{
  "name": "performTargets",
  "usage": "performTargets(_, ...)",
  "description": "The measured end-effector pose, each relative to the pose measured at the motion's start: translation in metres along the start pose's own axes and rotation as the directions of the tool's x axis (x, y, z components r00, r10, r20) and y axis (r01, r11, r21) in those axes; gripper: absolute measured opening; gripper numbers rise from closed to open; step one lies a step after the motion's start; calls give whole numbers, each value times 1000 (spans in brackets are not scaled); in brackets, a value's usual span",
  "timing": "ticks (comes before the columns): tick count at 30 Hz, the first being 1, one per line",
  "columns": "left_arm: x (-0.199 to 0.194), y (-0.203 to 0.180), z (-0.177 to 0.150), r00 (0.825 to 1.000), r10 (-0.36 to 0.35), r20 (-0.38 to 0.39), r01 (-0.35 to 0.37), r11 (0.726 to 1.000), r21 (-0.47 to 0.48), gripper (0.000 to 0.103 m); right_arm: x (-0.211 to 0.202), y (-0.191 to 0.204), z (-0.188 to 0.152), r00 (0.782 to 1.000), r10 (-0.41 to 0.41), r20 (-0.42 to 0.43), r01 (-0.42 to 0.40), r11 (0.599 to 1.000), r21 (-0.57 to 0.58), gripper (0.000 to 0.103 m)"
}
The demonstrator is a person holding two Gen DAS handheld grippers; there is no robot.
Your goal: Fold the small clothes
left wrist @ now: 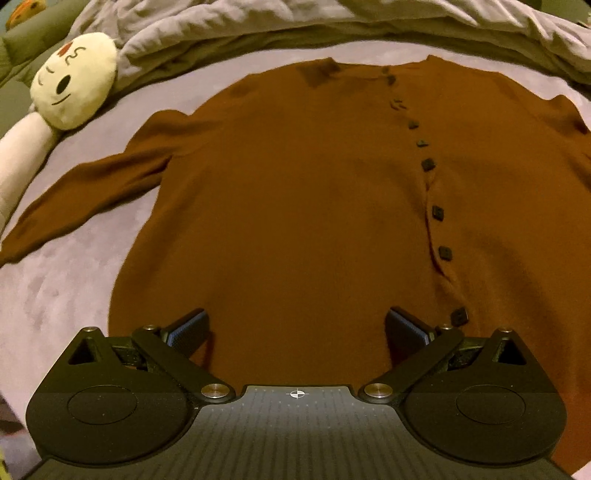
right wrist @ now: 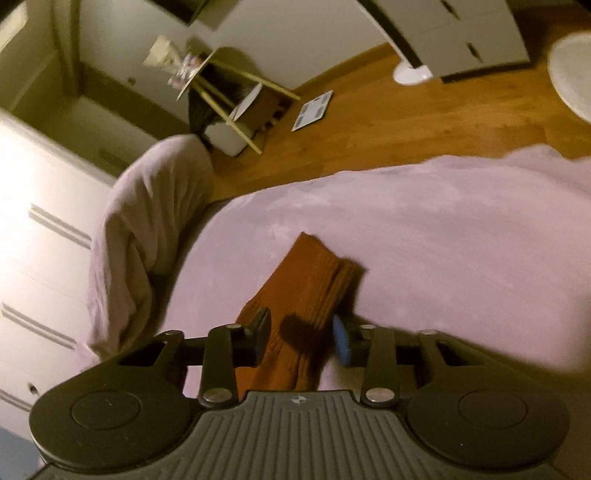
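Observation:
A rust-brown buttoned cardigan lies flat on a lilac bedsheet, collar far from me, dark buttons running down its right half. Its left sleeve stretches out to the left. My left gripper is open wide, hovering over the hem area, holding nothing. In the right wrist view the cardigan's other sleeve lies on the sheet, ribbed cuff pointing away. My right gripper is open with its fingers either side of this sleeve, not closed on it.
A cream plush toy lies at the far left beside the sleeve. A bunched grey duvet runs along the far side and over the bed's corner. Beyond the bed edge are wooden floor, a small side table and white drawers.

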State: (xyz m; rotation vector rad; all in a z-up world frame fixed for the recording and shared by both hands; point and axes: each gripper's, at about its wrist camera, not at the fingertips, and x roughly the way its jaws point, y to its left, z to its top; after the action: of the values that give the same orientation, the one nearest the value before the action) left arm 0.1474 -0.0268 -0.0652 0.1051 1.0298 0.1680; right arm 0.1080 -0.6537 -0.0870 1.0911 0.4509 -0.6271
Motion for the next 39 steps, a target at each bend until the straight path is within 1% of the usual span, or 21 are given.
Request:
performTargets(1,1,1,0,1000,-4,1,4,1000,-1,103,4,4,4,1000,-16,-4,16,999,-29,8)
performTargets(3,5,4,0,1000,-21,-14,20,1000,-19,103,12,9,4,999,-47,-17,45,996,-82,6)
performTargets(6,11,12,1,997,-62,-45,59,995,-82,103,6,28,6,996,-85,2,84,980,-178,6)
performTargets(9,14,18,1,994,-99,-53,93,990,-104,103,-13,57,0,998,-32,58,47,960,-276,5)
performTargets(12,14,19,0,993,-112,-39,108,990,-90,103,-40,99,-20,995,73,68,-38,911,-412,5)
performTargets(14,14,21,1,992,-120,-36,116,989,-95,103,-61,137,-49,985,171,35,-128,841,-526,5)
performTargets(16,13,23,2,991,-130,-40,126,988,-94,103,-81,169,-82,965,261,-18,-218,767,-604,5)
performTargets(17,12,24,3,990,-137,-41,133,987,-92,103,-92,187,-105,946,317,-67,-284,712,-642,5)
performTargets(19,8,29,5,989,-148,-27,145,986,-88,103,-108,211,-149,912,381,-153,-376,623,-686,5)
performTargets(21,1,34,7,987,-158,4,157,983,-94,103,-118,225,-195,880,406,-246,-448,540,-712,6)
performTargets(22,-2,36,9,985,-170,13,170,980,-99,103,-119,229,-221,870,400,-290,-472,502,-725,6)
performTargets(24,-8,38,13,979,-201,29,203,973,-107,103,-113,225,-270,864,339,-371,-496,456,-739,14)
performTargets(26,-15,37,19,970,-237,52,241,965,-104,103,-103,210,-301,881,251,-402,-474,458,-752,17)
performTargets(29,-24,22,36,941,-323,102,331,940,-78,103,-105,177,-311,927,169,-334,-372,517,-771,17)
performTargets(30,-25,14,43,925,-363,112,372,925,-73,103,-105,168,-308,936,156,-315,-348,541,-766,17)
performTargets(31,-25,4,51,902,-415,117,425,902,-73,103,-104,159,-305,945,138,-298,-322,563,-761,17)
performTargets(33,-18,-21,68,850,-516,108,524,849,-67,103,-106,141,-299,957,103,-272,-279,587,-760,17)
performTargets(36,0,-53,85,815,-575,74,580,810,-86,103,-114,114,-291,953,80,-293,-276,630,-726,16)
performTargets(37,8,-61,90,805,-591,58,594,798,-101,95,-116,107,-291,951,81,-297,-279,635,-720,16)
performTargets(38,17,-69,95,800,-600,34,599,792,-123,79,-115,103,-290,951,85,-297,-281,634,-720,16)
performTargets(39,23,-75,98,797,-604,10,600,789,-133,74,-117,95,-291,950,93,-299,-288,631,-720,16)
